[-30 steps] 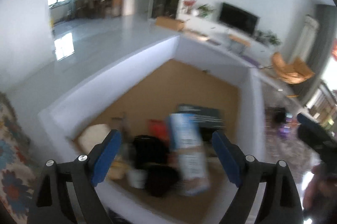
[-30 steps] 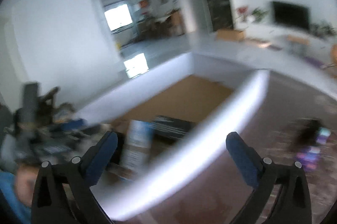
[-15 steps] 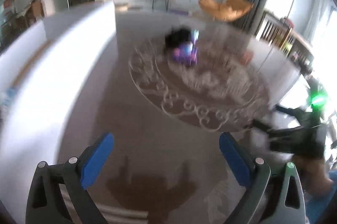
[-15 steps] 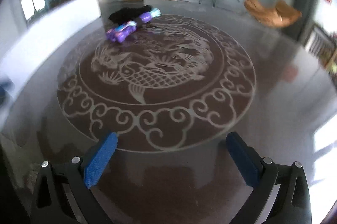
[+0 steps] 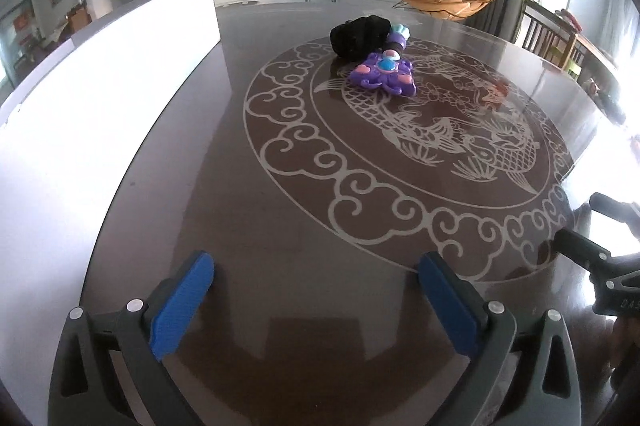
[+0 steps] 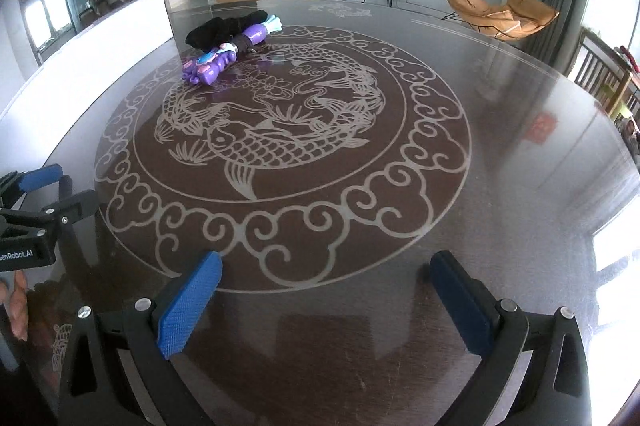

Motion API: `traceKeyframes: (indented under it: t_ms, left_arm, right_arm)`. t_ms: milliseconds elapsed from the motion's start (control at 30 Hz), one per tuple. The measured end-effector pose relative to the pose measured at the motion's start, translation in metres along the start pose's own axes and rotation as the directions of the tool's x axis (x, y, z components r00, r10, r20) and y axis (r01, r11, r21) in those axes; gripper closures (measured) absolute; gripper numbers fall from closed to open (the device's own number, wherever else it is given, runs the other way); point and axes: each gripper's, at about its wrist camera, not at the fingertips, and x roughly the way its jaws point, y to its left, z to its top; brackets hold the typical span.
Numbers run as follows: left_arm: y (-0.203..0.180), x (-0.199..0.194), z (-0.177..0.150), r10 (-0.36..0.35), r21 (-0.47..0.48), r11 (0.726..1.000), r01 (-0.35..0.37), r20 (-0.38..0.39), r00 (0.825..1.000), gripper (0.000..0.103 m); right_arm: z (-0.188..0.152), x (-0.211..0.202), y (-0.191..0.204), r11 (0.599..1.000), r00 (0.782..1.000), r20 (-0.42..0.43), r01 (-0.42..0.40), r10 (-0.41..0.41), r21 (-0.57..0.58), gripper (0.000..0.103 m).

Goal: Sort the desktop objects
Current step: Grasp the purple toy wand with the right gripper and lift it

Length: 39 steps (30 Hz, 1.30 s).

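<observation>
A purple toy point(image 5: 382, 73) with pink and blue knobs lies on the far part of the dark round table point(image 5: 304, 209), touching a black bundle point(image 5: 360, 35) behind it. Both also show in the right wrist view: the purple toy point(image 6: 218, 59) and the black bundle point(image 6: 220, 27). My left gripper point(image 5: 316, 286) is open and empty over the near table edge, far from them. My right gripper point(image 6: 326, 286) is open and empty, to the right of the left one, over the near rim of the fish pattern.
A white-walled box point(image 5: 100, 77) stands along the table's left side; its inside is hidden. The left gripper shows at the left edge of the right wrist view point(image 6: 28, 201). The table point(image 6: 520, 153) carries a pale fish and cloud pattern.
Both grippers have swung away from the white box, where several items lay, to face the round table. Both stayed open and empty.
</observation>
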Motion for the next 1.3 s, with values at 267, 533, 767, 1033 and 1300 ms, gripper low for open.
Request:
traceKeyframes:
  t_ms: [267, 533, 767, 1033, 1300]
  left_arm:
    - [0.0, -0.001, 0.0, -0.001, 0.0, 1.0, 0.001, 0.0, 1.0, 0.0]
    - [0.001, -0.001, 0.0, -0.001, 0.001, 1.0, 0.001, 0.0, 1.0, 0.0]
    - [0.002, 0.009, -0.008, -0.015, -0.01, 1.0, 0.015, 0.006, 1.0, 0.0]
    - [0.001, 0.011, -0.009, -0.022, -0.013, 1.0, 0.023, 0.007, 1.0, 0.0]
    - [0.001, 0.006, -0.012, -0.032, -0.017, 0.999, 0.032, 0.008, 0.999, 0.0]
  right_arm:
    - [-0.001, 0.0, 0.0, 1.0, 1.0, 0.0, 0.0, 0.0, 0.0, 0.0]
    - [0.01, 0.007, 0.011, 0.998, 0.999, -0.033, -0.03, 0.028, -0.046, 0.0]
    - [0.091, 0.053, 0.053, 0.984, 0.982, -0.066, -0.177, 0.176, -0.001, 0.0]
    - [0.15, 0.09, 0.097, 0.995, 0.995, -0.038, -0.091, 0.093, 0.04, 0.001]
    - [0.117, 0.06, 0.081, 0.996, 0.998, 0.013, -0.066, 0.067, -0.053, 0.06]
